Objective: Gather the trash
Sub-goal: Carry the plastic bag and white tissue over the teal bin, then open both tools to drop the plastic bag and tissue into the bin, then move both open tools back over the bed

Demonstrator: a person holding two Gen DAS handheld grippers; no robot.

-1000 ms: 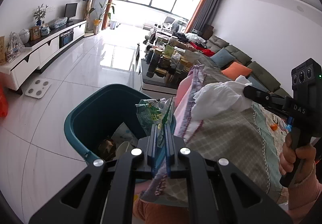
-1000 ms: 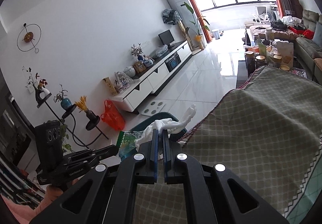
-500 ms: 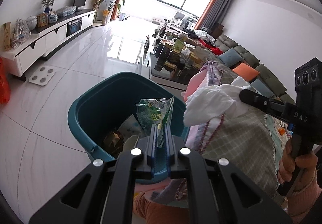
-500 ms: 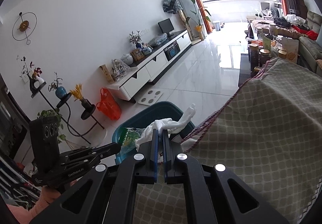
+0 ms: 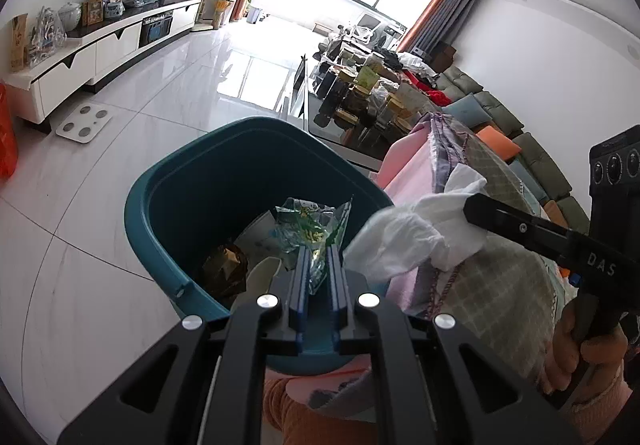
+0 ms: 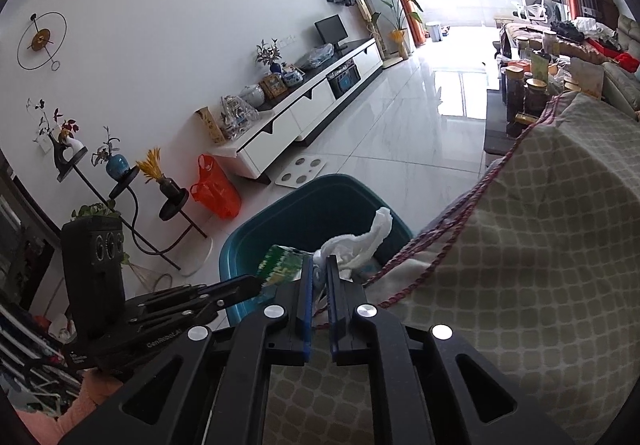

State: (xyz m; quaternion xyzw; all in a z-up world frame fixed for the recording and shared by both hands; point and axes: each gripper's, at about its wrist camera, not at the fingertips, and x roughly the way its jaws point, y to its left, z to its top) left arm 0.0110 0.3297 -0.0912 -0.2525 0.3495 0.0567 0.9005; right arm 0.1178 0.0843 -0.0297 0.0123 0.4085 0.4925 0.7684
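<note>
Left gripper (image 5: 318,265): you are pinching a green snack wrapper (image 5: 308,225) above the teal bin (image 5: 168,201).
Right gripper (image 6: 319,269): you are loosening on a white tissue (image 6: 360,241) over the bin's near rim.

Glossy floor tiles (image 5: 132,93); crinkly wrapper (image 5: 308,225)

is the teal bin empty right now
No, the teal bin already holds trash: a brown wrapper and some pale paper lie inside it.

Both claws angle downward: left claw (image 5: 318,259) clamped tight, right claw (image 6: 320,271) looks pinched too, its jaws just easing apart slightly; a hand (image 5: 580,359) grips its handle.
</note>
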